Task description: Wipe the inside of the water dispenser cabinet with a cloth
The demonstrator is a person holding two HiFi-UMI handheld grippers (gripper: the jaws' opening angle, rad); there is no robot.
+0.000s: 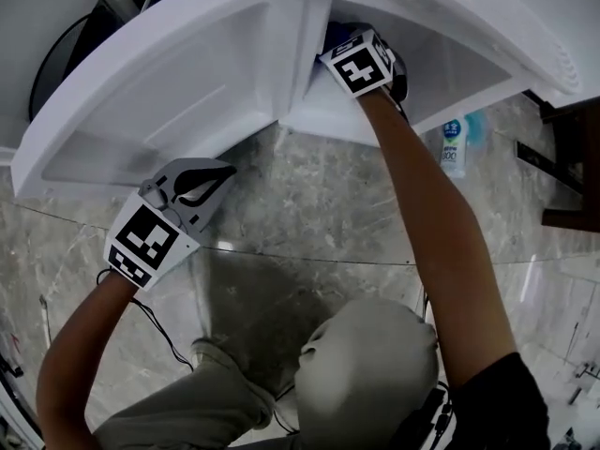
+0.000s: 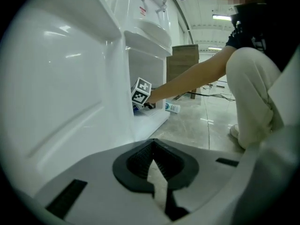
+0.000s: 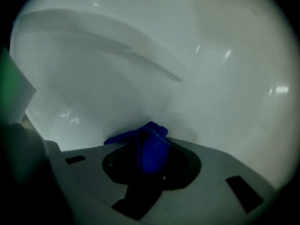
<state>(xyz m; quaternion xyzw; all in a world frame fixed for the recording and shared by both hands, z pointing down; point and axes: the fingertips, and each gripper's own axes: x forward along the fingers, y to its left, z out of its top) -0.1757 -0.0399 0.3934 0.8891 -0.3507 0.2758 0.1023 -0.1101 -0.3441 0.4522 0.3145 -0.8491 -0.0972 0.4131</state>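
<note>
right hand-held gripper [image 3: 150, 156] is deep inside the water dispenser cabinet [image 1: 450, 68], arm reaching in thru the open front. its jaws pinch a bunched blue cloth [image 3: 150, 146], w/ a fold sticking out past the tips toward the white inner wall. cloth end sits right at that wall, but whether it presses on it can't be told, it's dark in there. in the head view only this gripper's marker cube [image 1: 358, 64] shows, at the cabinet's opening near the edge where the door is hinged, w/ a bit of blue just beside it. cabinet door [image 1: 187, 82] stands wide open, inner face plain white. left hand-held gripper [image 1: 214, 178] hovers outside, just below the door's lower edge & over the grey marble floor [image 1: 309, 204]; jaws pressed together, nothing btw them. can't tell if it touches the door. a small plastic bottle [image 1: 454, 146] w/ a blue label lies on its side on the floor, just beside the cabinet's front bottom corner, apart from both grippers. person crouches in front, one knee [image 1: 366, 373] in light trousers up btw the arms.
</note>
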